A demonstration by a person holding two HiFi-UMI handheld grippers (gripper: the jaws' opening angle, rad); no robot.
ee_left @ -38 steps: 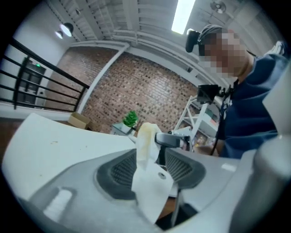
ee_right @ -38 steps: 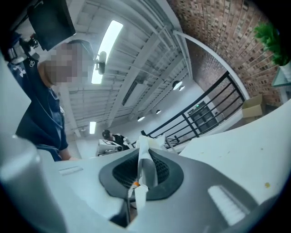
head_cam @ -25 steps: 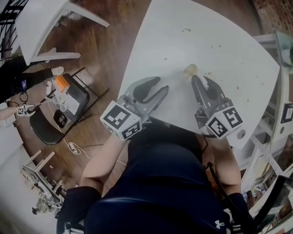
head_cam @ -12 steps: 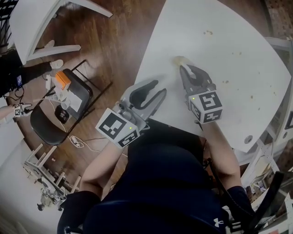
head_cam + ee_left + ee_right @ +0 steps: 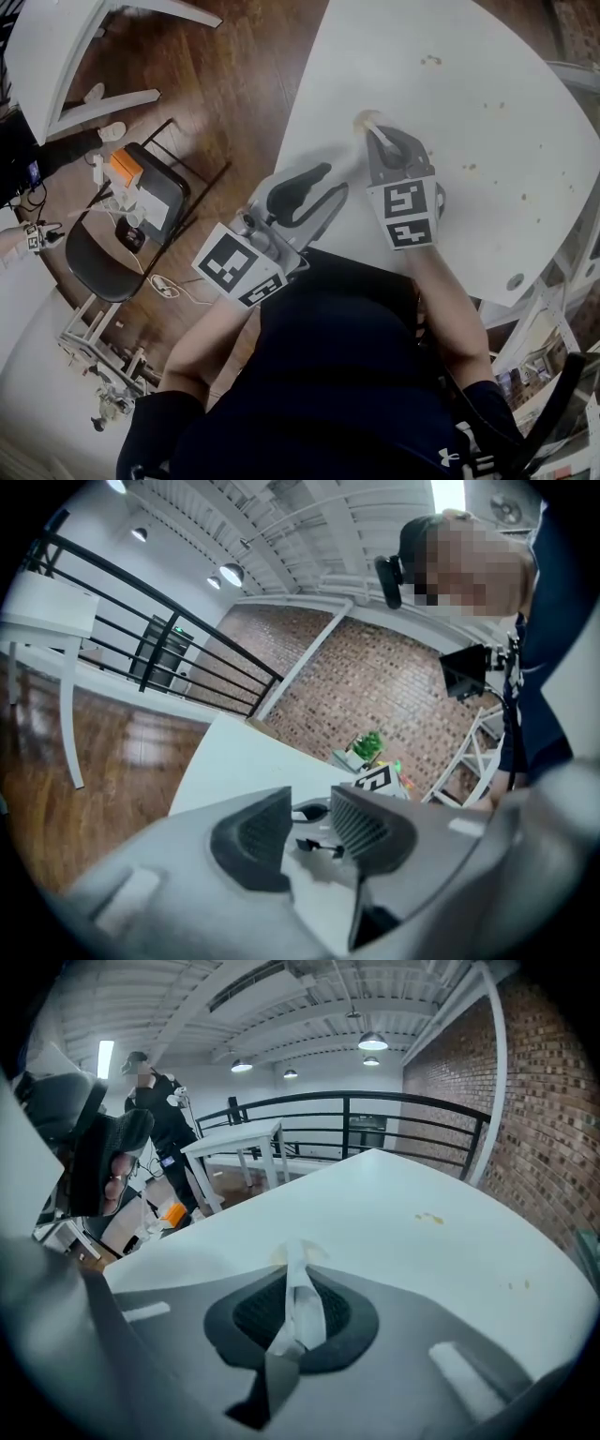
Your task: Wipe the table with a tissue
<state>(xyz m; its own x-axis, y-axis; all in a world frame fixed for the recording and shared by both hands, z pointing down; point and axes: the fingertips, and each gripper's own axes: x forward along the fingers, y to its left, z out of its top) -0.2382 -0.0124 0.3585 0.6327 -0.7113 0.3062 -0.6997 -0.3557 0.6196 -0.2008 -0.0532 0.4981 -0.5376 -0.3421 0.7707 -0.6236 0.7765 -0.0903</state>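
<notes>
Dark wooden floor [image 5: 225,84] fills the left side, with a black chair [image 5: 122,234] standing well off from both claws. Next comes the near edge of the white table [image 5: 487,103], where the left claw [image 5: 319,192] hangs with its jaws apart and nothing between them; only bare tabletop shows through the gap. Just to its right, the right claw [image 5: 382,145] is clamped on the tissue [image 5: 302,1302], a thin twisted strip pinched between the pads, with a small wad sticking out past the tips, at or just above the tabletop. Whether it presses on the surface cannot be told. Beyond and to the right of that claw, a few small brownish spots [image 5: 430,61] lie on the table, well apart from the tips.

So little tissue shows past the tips that a hard push could, I judge, scrape the jaws on the table, or tear the strip or drag it out. A sweep leftward could also knock the left claw.
</notes>
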